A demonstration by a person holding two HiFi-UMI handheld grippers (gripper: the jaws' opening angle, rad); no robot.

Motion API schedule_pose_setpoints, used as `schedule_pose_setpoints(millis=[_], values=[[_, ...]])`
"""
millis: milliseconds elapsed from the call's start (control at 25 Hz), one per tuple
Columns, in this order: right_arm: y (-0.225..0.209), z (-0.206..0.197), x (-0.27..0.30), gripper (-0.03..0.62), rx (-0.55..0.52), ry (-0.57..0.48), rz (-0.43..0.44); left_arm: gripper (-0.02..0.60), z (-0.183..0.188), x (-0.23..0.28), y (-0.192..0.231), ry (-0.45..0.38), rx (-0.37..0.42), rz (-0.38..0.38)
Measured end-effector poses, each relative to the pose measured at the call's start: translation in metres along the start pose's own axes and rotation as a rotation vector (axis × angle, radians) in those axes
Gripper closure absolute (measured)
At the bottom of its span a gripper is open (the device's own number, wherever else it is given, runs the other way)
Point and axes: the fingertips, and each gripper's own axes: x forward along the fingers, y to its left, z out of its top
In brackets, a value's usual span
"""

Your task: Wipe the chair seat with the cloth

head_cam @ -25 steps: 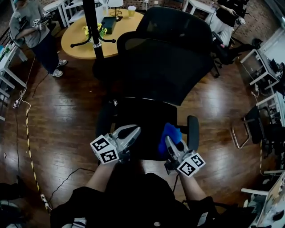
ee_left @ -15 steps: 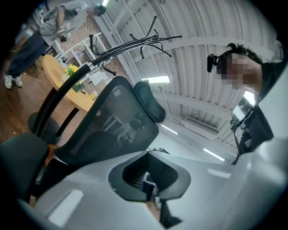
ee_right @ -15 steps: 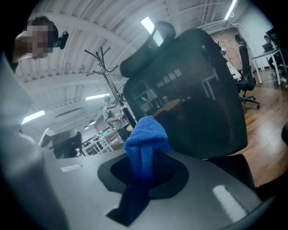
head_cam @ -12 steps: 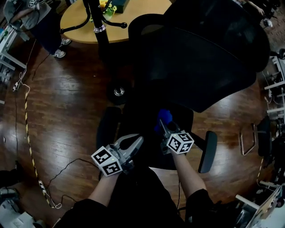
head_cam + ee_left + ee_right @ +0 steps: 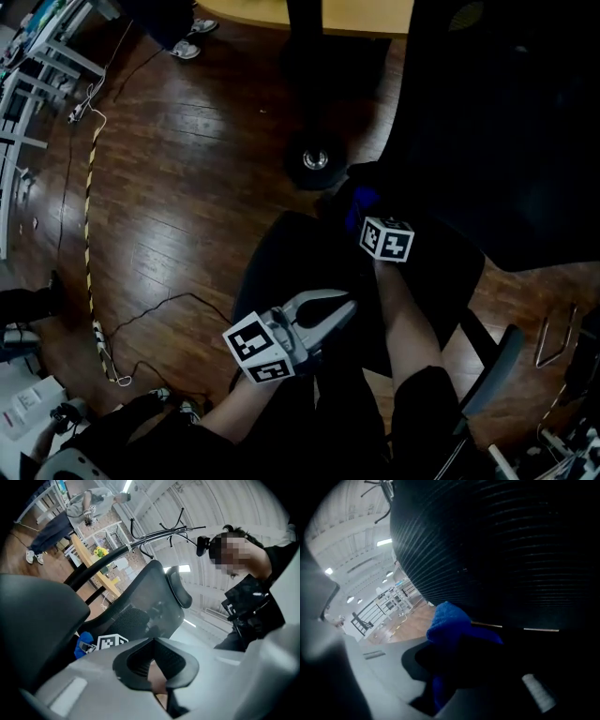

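Note:
The black chair seat (image 5: pixel 309 258) lies below me, and its mesh backrest (image 5: pixel 506 122) rises at the upper right. My right gripper (image 5: pixel 366 216) is at the seat's far end near the backrest, shut on the blue cloth (image 5: pixel 360 202), which presses down on the seat. In the right gripper view the cloth (image 5: pixel 449 620) bunches between the jaws, close to the backrest (image 5: pixel 511 550). My left gripper (image 5: pixel 330 314) hangs open over the seat's front edge and holds nothing. The left gripper view shows the cloth (image 5: pixel 82 643) low beside the backrest (image 5: pixel 140 606).
Dark wooden floor (image 5: pixel 187 187) surrounds the chair. A round metal stand base (image 5: pixel 315 159) sits just beyond the seat. A cable (image 5: pixel 159 309) and striped tape (image 5: pixel 89 187) lie at the left. An armrest (image 5: pixel 492 370) juts out at the lower right. A person (image 5: pixel 70 513) stands by a table.
My right gripper has pushed the cloth forward across the seat, from the front edge to the back near the backrest. The left gripper has stayed open near the front.

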Motion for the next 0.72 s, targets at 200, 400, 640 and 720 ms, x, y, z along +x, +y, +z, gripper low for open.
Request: schedule_pose_setpoints(millis=[200, 400, 640, 720], values=[[0.007, 0.002, -0.004, 0.530, -0.079, -0.003, -0.016, 0.594, -0.008, 0.006, -0.006, 0.031, -0.027, -0.014], [-0.043, -0.012, -0.029, 0.530, -0.029, 0.013, -0.129, 0.594, -0.011, 0.017, -0.006, 0.064, -0.025, -0.032], [-0.133, -0.023, -0.115, 0.530, 0.034, 0.007, -0.308, 0.594, -0.021, 0.018, -0.001, 0.127, -0.019, -0.042], [-0.171, -0.033, -0.149, 0.530, 0.058, 0.009, -0.364, 0.594, -0.030, 0.020, -0.002, 0.155, -0.013, -0.042]])
